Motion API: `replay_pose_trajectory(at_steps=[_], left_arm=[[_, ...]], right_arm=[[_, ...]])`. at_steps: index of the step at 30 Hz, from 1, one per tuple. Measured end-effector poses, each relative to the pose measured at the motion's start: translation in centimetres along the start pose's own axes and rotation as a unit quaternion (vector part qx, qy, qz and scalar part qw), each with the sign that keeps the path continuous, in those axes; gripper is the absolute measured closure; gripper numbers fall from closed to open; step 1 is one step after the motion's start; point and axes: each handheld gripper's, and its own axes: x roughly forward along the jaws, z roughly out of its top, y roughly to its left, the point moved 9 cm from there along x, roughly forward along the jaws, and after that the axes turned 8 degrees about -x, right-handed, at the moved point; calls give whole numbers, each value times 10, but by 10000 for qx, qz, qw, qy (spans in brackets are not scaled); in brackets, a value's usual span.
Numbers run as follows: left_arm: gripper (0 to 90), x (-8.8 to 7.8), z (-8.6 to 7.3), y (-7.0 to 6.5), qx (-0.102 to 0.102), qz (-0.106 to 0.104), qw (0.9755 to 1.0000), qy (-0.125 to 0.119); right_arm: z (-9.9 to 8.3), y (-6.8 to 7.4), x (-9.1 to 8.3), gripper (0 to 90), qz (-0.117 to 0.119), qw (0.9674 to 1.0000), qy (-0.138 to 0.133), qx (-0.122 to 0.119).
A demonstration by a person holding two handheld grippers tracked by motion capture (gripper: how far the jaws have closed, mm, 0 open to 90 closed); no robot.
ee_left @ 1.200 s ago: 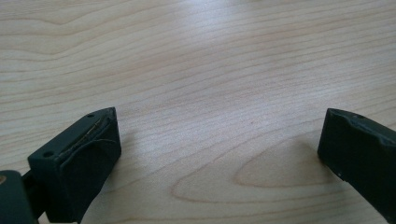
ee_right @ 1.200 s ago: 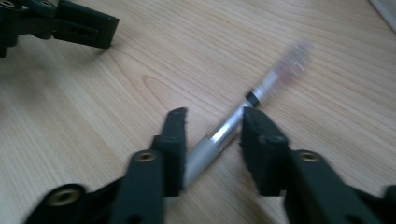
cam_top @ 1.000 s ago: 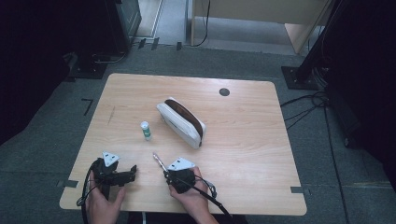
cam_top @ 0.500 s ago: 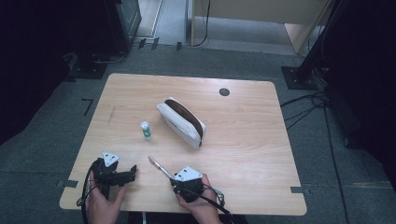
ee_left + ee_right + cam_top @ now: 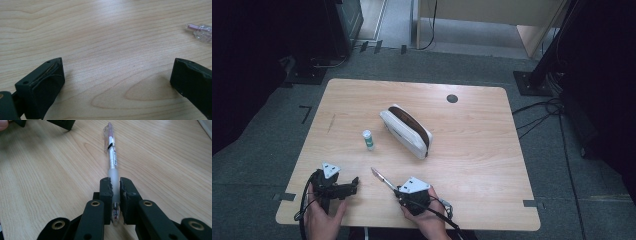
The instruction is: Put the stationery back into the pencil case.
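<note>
A clear pen with a pink inside (image 5: 111, 155) lies along the wooden table (image 5: 472, 150), pointing away from my right gripper (image 5: 114, 185). That gripper is shut on the pen's frosted grip end, and its jaws have just closed a little further on it. In the high view the pen (image 5: 381, 177) sticks out up-left from the right gripper (image 5: 398, 190) near the front edge. My left gripper (image 5: 354, 182) rests at the front left, its jaws (image 5: 117, 72) wide open over bare wood. The pen's far end (image 5: 200, 30) shows beyond it.
A white pencil pouch with a brown open top (image 5: 407, 131) lies slanted at the table's middle. A small white and green tube (image 5: 368, 140) stands just left of it. A dark cable hole (image 5: 452, 98) sits near the far edge. The left gripper's jaw tip (image 5: 62, 123) shows beyond the pen.
My right hand has shifted slightly right and toward the near edge with the pen in its jaws. The left gripper has stayed put.
</note>
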Motion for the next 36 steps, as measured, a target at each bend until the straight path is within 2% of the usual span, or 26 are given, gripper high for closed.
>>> replay_pose_trajectory(at_steps=[4, 9, 16, 23, 30, 36], left_arm=[[0, 0, 0, 0, 0, 0, 10000, 0], [0, 0, 0, 0, -2, 0, 10000, 1], [0, 0, 0, 0, 1, 0, 10000, 1], [0, 0, 0, 0, 1, 0, 10000, 1], [0, 0, 0, 0, -1, 0, 10000, 1], [0, 0, 0, 0, 0, -1, 10000, 6]], right_arm=[[2, -7, -8, 813, 64, 9999, -83, 46], [11, -19, -25, 814, -27, 9998, -213, -30], [28, -41, -54, 814, -190, 9990, -416, -19], [50, -68, -82, 814, -460, 9969, -641, -6], [69, -91, -99, 814, -680, 9946, -777, -38], [82, -109, -105, 814, -796, 9932, -852, -13]])
